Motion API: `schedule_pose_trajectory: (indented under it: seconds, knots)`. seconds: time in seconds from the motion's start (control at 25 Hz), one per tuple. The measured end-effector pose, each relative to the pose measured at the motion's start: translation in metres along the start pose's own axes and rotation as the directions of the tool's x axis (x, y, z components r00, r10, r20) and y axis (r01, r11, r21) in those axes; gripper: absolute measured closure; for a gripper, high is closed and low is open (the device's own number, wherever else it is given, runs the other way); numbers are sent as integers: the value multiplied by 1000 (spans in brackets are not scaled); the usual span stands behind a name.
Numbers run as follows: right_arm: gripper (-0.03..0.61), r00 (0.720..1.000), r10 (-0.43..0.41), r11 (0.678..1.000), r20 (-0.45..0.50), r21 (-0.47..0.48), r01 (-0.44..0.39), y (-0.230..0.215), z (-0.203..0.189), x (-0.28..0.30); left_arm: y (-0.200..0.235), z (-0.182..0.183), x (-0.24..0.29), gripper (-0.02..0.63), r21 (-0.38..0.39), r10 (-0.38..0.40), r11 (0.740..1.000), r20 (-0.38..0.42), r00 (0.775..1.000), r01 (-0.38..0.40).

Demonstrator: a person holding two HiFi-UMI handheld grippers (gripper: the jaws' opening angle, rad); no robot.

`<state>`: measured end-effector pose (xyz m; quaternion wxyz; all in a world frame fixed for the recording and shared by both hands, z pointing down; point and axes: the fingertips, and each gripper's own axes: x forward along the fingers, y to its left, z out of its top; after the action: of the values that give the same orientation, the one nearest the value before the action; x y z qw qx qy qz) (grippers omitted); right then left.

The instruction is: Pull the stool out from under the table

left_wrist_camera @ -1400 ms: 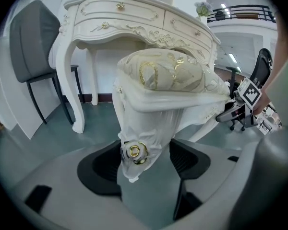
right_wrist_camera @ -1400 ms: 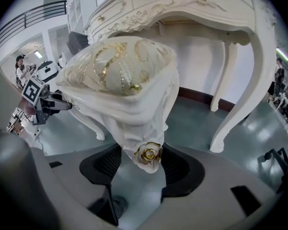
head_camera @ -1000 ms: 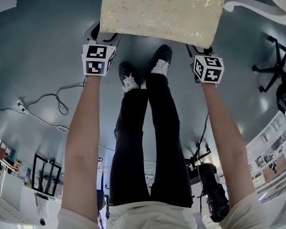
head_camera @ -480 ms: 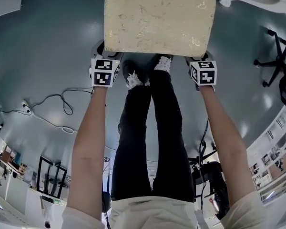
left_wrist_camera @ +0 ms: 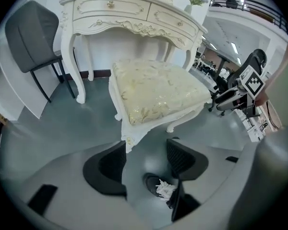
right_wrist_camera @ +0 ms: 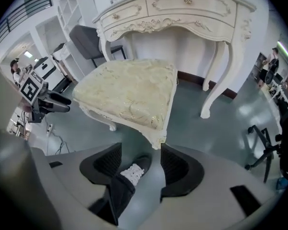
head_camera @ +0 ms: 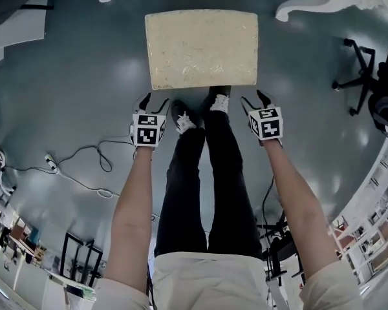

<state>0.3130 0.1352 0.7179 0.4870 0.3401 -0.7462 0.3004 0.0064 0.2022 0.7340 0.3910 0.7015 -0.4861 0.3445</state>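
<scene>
The cream cushioned stool [head_camera: 202, 49] with white carved legs stands on the grey floor, out in front of the white dressing table [left_wrist_camera: 134, 23]. It also shows as the stool [left_wrist_camera: 156, 90] and the stool [right_wrist_camera: 129, 92] in the gripper views. My left gripper [head_camera: 152, 101] hangs a short way off the stool's near left corner. Its jaws have just been closing a little, and between them I see only floor and a shoe. My right gripper [head_camera: 255, 99] is off the near right corner, open and holding nothing. The left gripper [left_wrist_camera: 146, 150] and right gripper [right_wrist_camera: 140, 152] touch nothing.
The person's black shoes [head_camera: 181, 115] stand just before the stool's near edge. A cable [head_camera: 84, 166] lies on the floor at left. An office chair base [head_camera: 359, 76] is at right. A grey chair [left_wrist_camera: 31, 37] stands beside the table.
Both grippers have drawn back from the stool's near corners toward the person and now hang apart from it. The stool sits farther from them in the head view.
</scene>
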Motion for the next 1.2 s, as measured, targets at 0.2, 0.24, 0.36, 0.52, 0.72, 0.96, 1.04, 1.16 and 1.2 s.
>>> schedule_pose_trajectory:
  seconds: [0.2,0.24,0.36,0.52,0.72,0.96,1.04,1.16,1.2]
  knots:
    - [296,1000,-5,997,16,75,4,30,4,-58,-19,14,-59,341,9,-23,1000,5,1000,23]
    - [296,1000,-3,997,19,74,2,37,6,-69,-22,18,-72,341,9,-24,1000,10,1000,24]
    - [295,1000,-4,997,31,73,2,53,16,-101,-32,31,-106,342,-5,-28,1000,39,999,28]
    - [296,996,-8,996,86,86,0,76,45,-143,-33,51,-153,345,-24,-14,1000,87,996,16]
    - [296,987,-35,993,156,114,17,95,76,-197,-57,68,-198,345,0,-59,998,87,994,59]
    - [296,973,-32,991,227,135,1,124,97,-254,-69,116,-247,345,-46,-47,997,204,978,57]
    - [296,968,-28,992,250,124,-3,131,100,-270,-73,127,-263,345,-48,-50,997,230,972,63]
    - [296,958,-35,991,284,137,-4,131,107,-288,-74,146,-285,345,-70,-46,995,275,960,68]
    - [296,955,-37,989,293,147,-7,130,107,-295,-77,150,-292,345,-80,-46,994,291,956,72]
